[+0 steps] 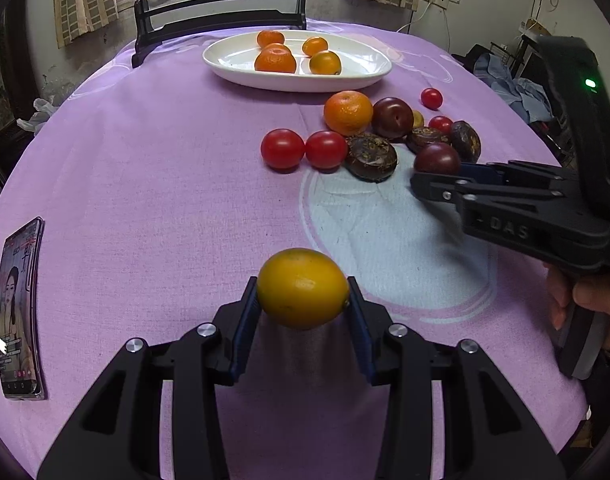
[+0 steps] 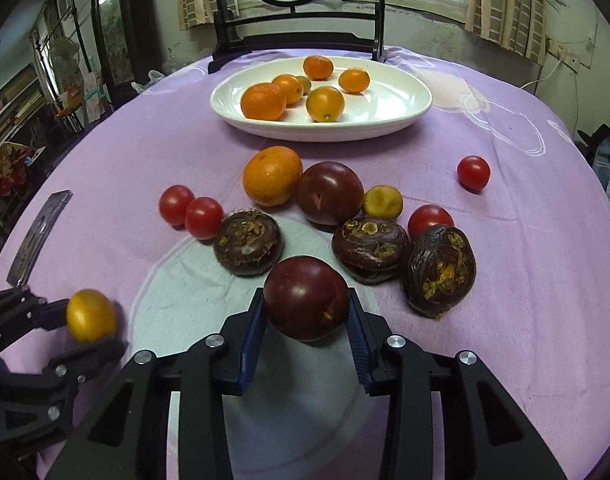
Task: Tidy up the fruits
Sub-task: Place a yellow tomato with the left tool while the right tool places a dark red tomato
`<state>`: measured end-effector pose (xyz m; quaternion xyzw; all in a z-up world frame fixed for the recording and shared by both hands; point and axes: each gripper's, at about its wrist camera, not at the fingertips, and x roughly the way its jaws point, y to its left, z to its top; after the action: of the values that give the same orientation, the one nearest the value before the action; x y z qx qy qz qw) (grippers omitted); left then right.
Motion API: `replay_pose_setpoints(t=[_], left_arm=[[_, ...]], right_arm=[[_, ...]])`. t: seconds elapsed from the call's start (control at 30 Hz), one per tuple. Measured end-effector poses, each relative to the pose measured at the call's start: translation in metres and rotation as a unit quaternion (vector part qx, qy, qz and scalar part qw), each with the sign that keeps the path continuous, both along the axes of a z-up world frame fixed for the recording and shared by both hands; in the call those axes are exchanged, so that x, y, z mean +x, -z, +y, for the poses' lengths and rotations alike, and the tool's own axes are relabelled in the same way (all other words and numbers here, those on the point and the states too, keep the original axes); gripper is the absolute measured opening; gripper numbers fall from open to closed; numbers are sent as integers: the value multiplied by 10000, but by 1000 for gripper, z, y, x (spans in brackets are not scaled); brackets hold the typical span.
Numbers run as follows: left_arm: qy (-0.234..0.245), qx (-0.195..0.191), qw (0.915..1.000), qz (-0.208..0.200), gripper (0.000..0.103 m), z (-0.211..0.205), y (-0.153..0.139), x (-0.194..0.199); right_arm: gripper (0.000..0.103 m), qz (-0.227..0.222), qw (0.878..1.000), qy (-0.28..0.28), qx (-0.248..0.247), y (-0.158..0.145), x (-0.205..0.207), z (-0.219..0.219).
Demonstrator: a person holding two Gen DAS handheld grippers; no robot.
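Gripping yellow citrus [image 1: 303, 288] in my left hand-held gripper [image 1: 303, 300]; right hand-held gripper [image 2: 307, 312] clamps dark plum [image 2: 306, 299] on desk [image 2: 505, 272].

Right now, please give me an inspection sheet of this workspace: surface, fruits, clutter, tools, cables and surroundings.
Surface: round table under a purple cloth.
Job's things: white plate holding only orange and yellow fruits; loose on the cloth are an orange, red tomatoes, dark plums and brown water chestnuts.
Clutter: phone lying at the left edge.
Tools: left tool shut on a yellow fruit; right tool shut on a dark plum.
Cables: white cord on the far wall.
Surroundings: dark wooden stand, curtains, window.
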<state>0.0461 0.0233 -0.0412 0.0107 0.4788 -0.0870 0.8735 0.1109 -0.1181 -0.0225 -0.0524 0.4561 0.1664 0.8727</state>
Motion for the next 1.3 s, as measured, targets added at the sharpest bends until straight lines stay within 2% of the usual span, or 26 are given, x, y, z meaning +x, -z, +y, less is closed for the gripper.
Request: replay_pose_setpoints(t=[0.17,0.37,0.53,0.7,0.83,1.0,1.1,1.3], left_arm=[[3,-5,10000,-20,41,-1,-9,6],[142,98,9988,-454,41,-9,-48,25],[84,178,9955,-926,41,-18,-89,64],[-256,69,9945,-1012,41,-18,-108,120],[-713,83,9930,-943,41,-8,-101,171],[-1074,166,9920,-647,41,5,-74,222],[-1161,164,9917,-530,41,9,-61,236],[-1237,188,9914,-394,41,11,-41,256]], right_arm=[[39,-261,9993,-155,205,-22,-18,-11],[39,-861,9953,-229,374,-64,-27,-25],[39,-1255,9913,-185,358,-93,-9,-29],[39,-1443,9892,-110,247,-105,25,-21],[39,-1351,9907,-135,97,-97,60,-4],[39,-1018,9948,1,1,-72,102,9],[39,-741,9972,119,-48,-54,121,12],[39,-503,9983,208,-197,-33,136,13]])
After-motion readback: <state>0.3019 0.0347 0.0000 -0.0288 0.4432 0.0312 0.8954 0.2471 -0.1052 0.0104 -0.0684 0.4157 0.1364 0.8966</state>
